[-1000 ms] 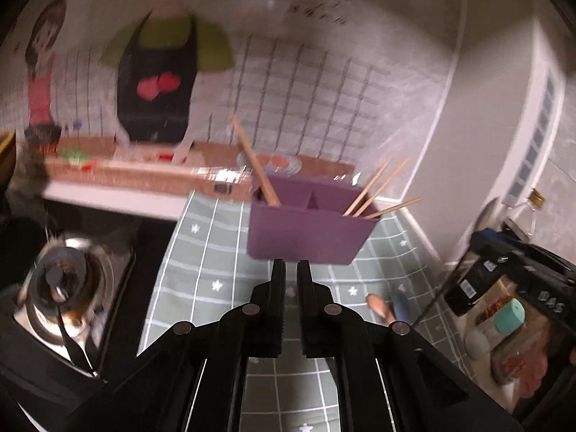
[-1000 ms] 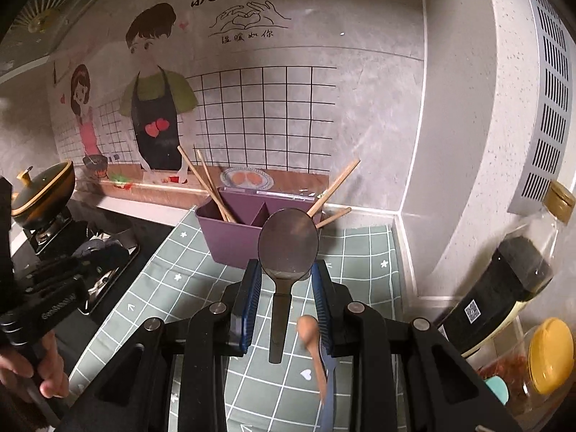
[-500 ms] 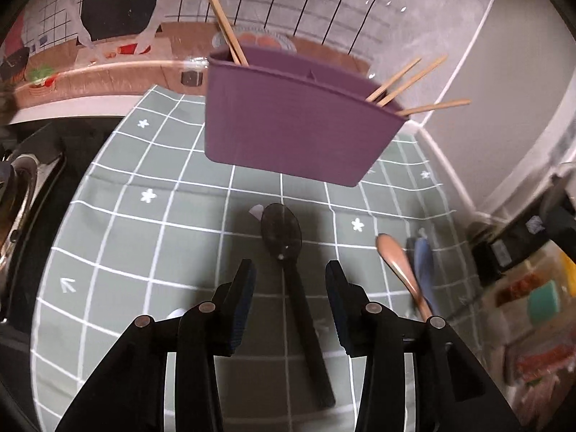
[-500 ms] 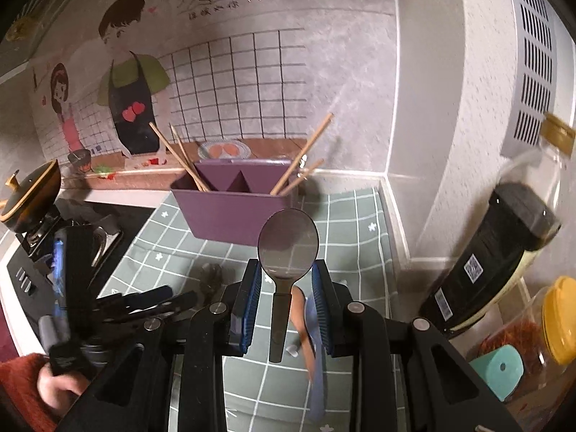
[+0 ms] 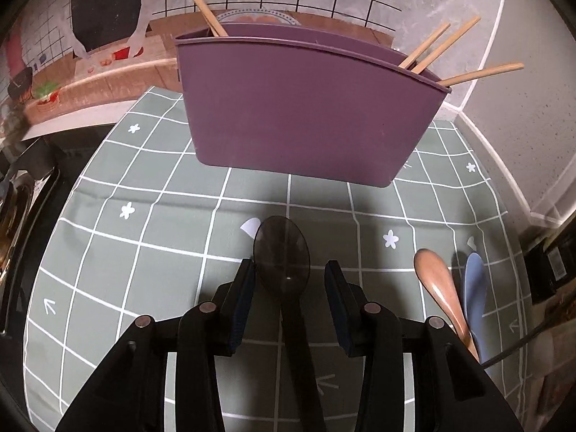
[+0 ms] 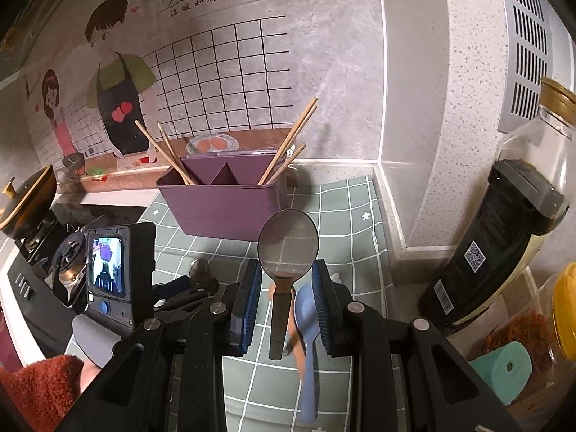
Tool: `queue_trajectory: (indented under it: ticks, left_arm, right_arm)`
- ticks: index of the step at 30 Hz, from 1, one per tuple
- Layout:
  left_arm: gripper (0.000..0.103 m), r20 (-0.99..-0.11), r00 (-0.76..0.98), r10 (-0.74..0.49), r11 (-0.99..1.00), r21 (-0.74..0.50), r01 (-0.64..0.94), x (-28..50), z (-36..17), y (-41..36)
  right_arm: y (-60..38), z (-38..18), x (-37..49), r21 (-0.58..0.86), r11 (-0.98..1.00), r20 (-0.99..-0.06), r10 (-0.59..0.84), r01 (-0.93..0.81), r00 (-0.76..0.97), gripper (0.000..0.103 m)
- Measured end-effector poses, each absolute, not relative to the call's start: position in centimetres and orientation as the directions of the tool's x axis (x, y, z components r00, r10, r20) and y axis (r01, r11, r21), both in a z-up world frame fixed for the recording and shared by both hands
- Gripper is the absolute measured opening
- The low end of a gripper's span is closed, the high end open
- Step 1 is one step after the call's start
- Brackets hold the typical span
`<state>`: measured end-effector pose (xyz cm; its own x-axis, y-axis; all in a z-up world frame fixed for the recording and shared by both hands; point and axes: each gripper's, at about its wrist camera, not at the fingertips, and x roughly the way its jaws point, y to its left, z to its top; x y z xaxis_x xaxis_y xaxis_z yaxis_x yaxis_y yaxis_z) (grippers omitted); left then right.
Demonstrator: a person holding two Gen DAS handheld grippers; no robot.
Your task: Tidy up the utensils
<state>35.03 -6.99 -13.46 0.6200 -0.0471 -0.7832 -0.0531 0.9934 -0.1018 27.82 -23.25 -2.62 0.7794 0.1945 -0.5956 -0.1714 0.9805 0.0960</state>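
A purple utensil holder (image 5: 309, 108) (image 6: 223, 201) stands on the green checked mat (image 5: 144, 252), with wooden chopsticks (image 5: 442, 46) in its end compartments. A dark see-through spoon (image 5: 282, 252) lies on the mat in front of it. My left gripper (image 5: 288, 270) straddles its bowl and neck. Its jaws are closing, and the right pad still stands off the spoon. My right gripper (image 6: 287, 270) is shut on a second dark spoon (image 6: 288, 241), held bowl up above the mat. A brown spoon (image 5: 437, 288) and a blue spoon (image 5: 475, 295) lie side by side to the right.
A gas stove with a pot (image 6: 25, 198) sits left of the mat. At right, the wall corner, a dark bottle (image 6: 486, 262) and a yellow-lidded jar (image 6: 565, 313) crowd the counter. An orange sleeve (image 6: 39, 385) shows behind the left gripper's body (image 6: 108, 266).
My left gripper has opened and come down from in front of the holder to straddle the spoon on the mat. The right gripper sank a little, still gripping its spoon.
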Motion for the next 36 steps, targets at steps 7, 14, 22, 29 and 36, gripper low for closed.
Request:
queue_trajectory:
  ticks: [7,14,22,29,36]
  left_arm:
    - [0.031,-0.767,0.631,-0.121,0.986,-0.164,-0.009,34.5,-12.9,-5.6]
    - [0.031,-0.696,0.696,-0.175,0.975,-0.219,0.026,31.8,-9.8,-3.1]
    - [0.031,-0.597,0.785,-0.168,0.977,-0.209,0.05,28.8,-5.2,-1.0]
    - [0.002,-0.542,0.826,-0.155,0.98,-0.191,0.059,28.3,-2.2,0.0]
    - [0.007,-0.623,0.761,-0.181,0.964,-0.265,0.012,29.6,-4.1,1.9]
  right_arm:
    - [-22.5,-2.7,28.3,0.091,0.978,-0.6,0.205,-0.189,0.773,0.026]
    - [-21.9,-2.6,28.4,0.085,0.976,-0.6,0.211,-0.2,0.772,0.026]
    - [-20.9,-2.2,28.2,0.078,0.973,-0.594,0.219,-0.215,0.774,0.026]
    - [-19.8,-1.1,28.1,0.063,0.971,-0.573,0.225,-0.231,0.788,0.026]
    - [-19.3,-0.5,27.9,0.056,0.969,-0.568,0.228,-0.24,0.791,0.026]
